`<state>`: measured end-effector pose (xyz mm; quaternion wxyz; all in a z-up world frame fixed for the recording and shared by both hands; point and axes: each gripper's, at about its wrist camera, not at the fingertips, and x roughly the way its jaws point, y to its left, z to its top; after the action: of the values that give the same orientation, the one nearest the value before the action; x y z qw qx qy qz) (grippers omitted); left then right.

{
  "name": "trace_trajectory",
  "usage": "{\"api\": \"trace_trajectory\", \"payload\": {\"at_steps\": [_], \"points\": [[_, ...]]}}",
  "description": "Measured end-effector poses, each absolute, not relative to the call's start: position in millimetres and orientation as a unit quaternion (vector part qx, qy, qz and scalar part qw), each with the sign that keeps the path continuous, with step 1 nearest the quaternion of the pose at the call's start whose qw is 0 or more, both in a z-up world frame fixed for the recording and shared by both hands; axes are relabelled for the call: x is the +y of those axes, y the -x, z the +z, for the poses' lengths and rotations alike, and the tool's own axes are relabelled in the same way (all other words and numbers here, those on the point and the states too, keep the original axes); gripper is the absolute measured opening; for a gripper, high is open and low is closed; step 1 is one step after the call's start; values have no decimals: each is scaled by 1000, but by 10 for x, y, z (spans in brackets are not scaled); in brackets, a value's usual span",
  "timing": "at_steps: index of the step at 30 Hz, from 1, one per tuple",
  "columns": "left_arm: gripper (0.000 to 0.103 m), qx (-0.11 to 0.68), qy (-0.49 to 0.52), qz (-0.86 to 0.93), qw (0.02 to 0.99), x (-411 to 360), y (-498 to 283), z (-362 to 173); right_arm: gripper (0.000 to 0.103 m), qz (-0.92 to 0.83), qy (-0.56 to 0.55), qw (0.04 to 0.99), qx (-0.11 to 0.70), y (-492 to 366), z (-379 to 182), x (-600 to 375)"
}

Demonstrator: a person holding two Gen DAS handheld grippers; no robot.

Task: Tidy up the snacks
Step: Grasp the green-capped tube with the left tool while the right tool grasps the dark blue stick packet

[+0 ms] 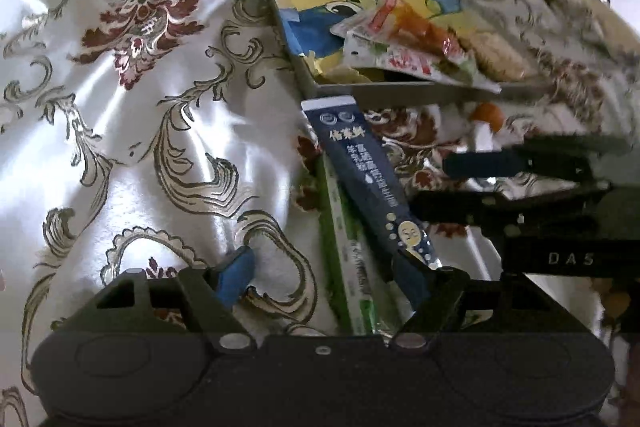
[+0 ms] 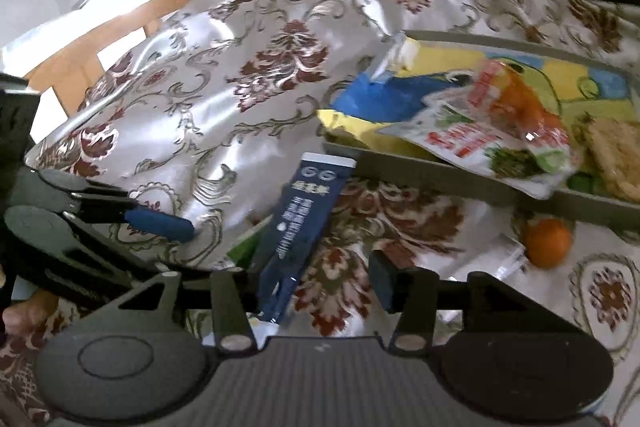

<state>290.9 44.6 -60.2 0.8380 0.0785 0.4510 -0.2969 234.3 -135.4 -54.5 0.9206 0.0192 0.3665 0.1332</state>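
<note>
A grey tray (image 2: 452, 173) of snack packets (image 2: 492, 131) sits beyond an orange (image 2: 547, 242).

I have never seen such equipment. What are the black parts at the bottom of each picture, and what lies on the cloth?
There is no robot: a person holds a two-finger gripper in each hand, and a camera on each looks forward along its fingers. One picture comes from the left gripper, the other from the right gripper. On the shiny white flowered cloth are a grey tray of snack packets and a small round orange fruit. A long dark blue sachet and a green and white sachet lie between the left gripper's open fingers; the blue one also reaches between the right gripper's. Neither gripper clamps anything.
</note>
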Motion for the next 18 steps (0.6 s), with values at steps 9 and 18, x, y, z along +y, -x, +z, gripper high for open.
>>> {"api": "trace_trajectory", "payload": {"at_steps": [9, 18], "points": [[77, 436, -127, -285, 844, 356, -2868, -676, 60, 142, -23, 916, 374, -2586, -610, -1263], [55, 420, -146, -292, 847, 267, -2807, -684, 60, 140, -53, 905, 399, -2780, -742, -1210]]}}
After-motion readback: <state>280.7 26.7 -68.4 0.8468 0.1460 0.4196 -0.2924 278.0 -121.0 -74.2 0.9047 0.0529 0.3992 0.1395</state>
